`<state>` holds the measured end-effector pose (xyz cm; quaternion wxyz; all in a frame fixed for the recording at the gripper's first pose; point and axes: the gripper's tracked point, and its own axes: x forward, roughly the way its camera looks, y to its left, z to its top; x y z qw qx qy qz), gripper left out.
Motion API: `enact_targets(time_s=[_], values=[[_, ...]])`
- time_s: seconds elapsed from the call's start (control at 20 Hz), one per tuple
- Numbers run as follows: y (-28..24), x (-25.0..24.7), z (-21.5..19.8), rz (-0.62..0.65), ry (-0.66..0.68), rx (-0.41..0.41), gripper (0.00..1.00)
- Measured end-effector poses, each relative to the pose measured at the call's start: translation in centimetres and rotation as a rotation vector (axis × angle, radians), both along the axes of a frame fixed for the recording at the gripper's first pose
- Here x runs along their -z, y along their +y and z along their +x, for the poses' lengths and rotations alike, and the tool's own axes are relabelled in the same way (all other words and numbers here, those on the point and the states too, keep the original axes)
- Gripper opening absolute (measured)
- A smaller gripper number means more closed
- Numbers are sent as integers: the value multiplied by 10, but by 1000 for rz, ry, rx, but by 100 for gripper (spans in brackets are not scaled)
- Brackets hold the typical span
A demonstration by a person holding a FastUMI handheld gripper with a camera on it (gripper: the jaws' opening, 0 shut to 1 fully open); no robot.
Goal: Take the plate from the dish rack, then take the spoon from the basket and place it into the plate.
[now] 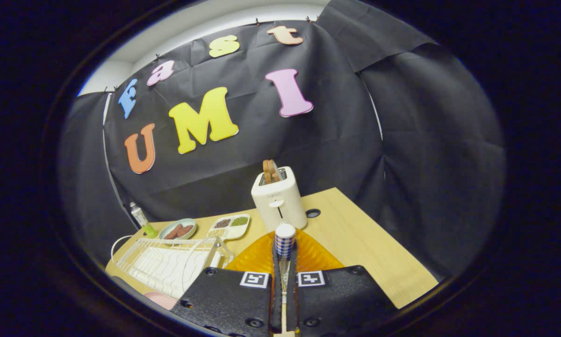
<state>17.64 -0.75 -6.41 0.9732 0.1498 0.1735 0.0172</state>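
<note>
My gripper (285, 264) is shut on a spoon (285, 241). The spoon stands upright between the two fingers, and its blue-and-white checked handle with a white end sticks out above them. An orange ribbed plate (314, 256) lies flat on the wooden table (369, 252), just under and ahead of the fingers. Part of the plate is hidden by the gripper body. The spoon's lower end is hidden between the fingers. The white wire dish rack (161, 264) stands to the left of the plate, with a wire basket (210, 250) on its near side.
A white toaster (279, 200) with bread slices (271, 171) in it stands just beyond the plate. Left of it are a divided tray of grains (229, 225), a small dish of sausages (178, 230) and a bottle (140, 217). The table has a cable hole (313, 213).
</note>
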Motion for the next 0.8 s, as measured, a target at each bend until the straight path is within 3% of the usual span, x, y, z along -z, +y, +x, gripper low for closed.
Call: enact_targets(time_s=[0.3,0.5,0.8], values=[[14,-64,-55,8,-40,54,9],[68,-85,-111,36,-43,25,9],[165,-72,-164,35,4,-37,9]])
